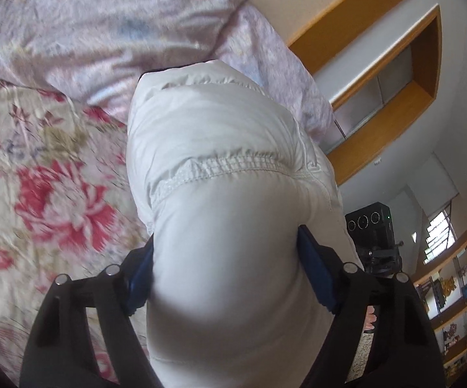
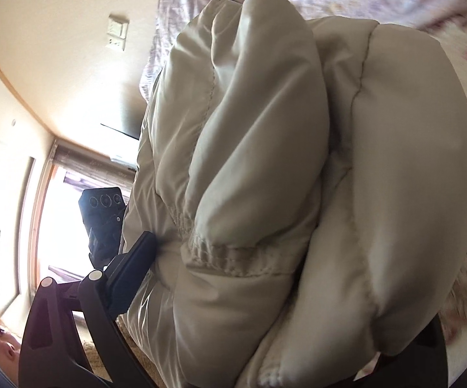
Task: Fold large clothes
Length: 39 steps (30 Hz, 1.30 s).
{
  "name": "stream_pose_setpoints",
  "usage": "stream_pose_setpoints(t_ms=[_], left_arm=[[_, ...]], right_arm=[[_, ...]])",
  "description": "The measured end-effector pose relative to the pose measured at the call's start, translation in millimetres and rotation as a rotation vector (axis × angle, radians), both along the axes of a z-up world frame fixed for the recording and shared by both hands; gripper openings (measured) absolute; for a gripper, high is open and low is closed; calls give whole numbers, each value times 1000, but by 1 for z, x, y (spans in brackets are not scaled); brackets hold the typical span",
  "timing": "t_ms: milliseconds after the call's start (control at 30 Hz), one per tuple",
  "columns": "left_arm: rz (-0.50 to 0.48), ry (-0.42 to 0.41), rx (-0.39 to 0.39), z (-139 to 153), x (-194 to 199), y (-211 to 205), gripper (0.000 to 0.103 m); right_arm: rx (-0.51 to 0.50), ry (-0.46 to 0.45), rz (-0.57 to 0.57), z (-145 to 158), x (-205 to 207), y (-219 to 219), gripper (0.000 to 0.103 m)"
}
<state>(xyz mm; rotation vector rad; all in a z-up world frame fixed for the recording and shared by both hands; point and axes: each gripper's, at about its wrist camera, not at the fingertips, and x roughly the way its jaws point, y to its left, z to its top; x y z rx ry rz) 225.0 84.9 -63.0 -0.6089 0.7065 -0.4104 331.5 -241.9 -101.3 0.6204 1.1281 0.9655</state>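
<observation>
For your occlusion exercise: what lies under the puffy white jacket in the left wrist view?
Under the puffy white jacket a floral bedsheet shows at its left and a pale lilac pillow beyond it. Whatever lies directly beneath the jacket is covered.

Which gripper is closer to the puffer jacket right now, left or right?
Neither: left gripper clamps the puffer jacket between both pads; right gripper has it bulging over its fingers, one pad against it.

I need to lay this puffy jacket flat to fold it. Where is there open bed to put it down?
Free: the floral bedspread, between the jacket and the lilac pillow. Crowded: the pillow end, and the side with the black camera, where the bed runs out.
</observation>
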Motion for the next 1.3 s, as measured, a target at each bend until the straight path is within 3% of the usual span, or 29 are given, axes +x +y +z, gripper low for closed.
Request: stream_pose_setpoints(t_ms=[267,433,633,867,1067,1300], left_arm=[[94,23,12,-7,11,48,79],[120,22,16,-13,18,62,79],[156,26,83,-23,38,67,79],[177,34,166,-29,43,68,90],[254,-6,313,-4,24,58,92],[331,-74,489,28,-2,52,100]], right_arm=[[-17,24,68,-10,40,53,97],[-27,15,75,-10,52,56,97],[-45,36,23,-34,59,50,96],[-47,56,-40,-53,48,35,102],[-221,-40,-132,-16,17,11,102],[-441,-277,-333,49,-35,-20,102]])
